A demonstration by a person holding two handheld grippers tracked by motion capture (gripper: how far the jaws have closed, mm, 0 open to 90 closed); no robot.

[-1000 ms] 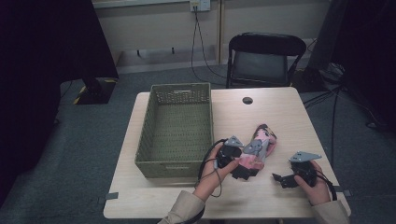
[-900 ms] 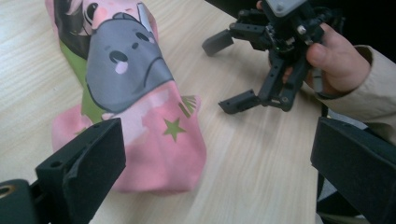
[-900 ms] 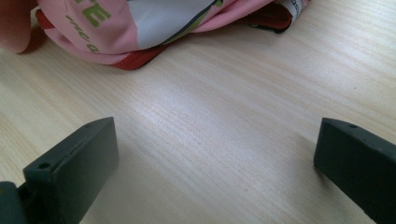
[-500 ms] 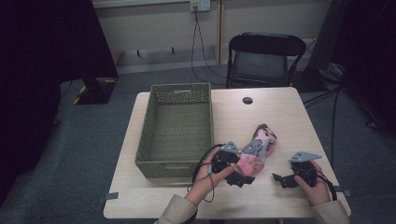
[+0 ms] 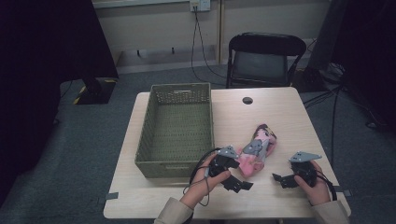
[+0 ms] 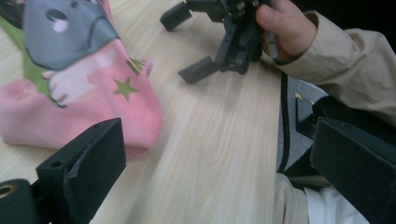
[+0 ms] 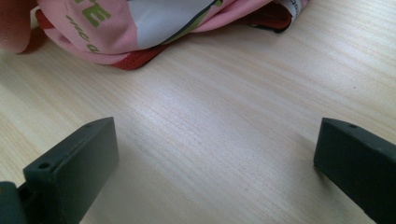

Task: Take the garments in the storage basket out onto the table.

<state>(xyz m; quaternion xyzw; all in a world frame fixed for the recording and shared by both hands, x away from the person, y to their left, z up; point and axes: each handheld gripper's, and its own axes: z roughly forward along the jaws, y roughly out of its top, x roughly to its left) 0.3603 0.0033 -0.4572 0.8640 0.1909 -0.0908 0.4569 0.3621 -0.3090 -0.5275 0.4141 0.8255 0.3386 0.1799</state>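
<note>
The pink cloth [image 5: 258,150] lies in the middle of the frame on the worktop [image 5: 280,112], right of the basket [image 5: 177,130]. Your left gripper [image 5: 237,183] and right gripper [image 5: 280,179] both have jaws wide open, holding nothing. Slide one jaw under the cloth's edge, then squeeze.

My light wooden table [image 5: 280,116] carries a green woven basket [image 5: 177,128] left of centre, a pink printed garment [image 5: 257,149] lower centre, a small black disc [image 5: 247,100] above.
</note>
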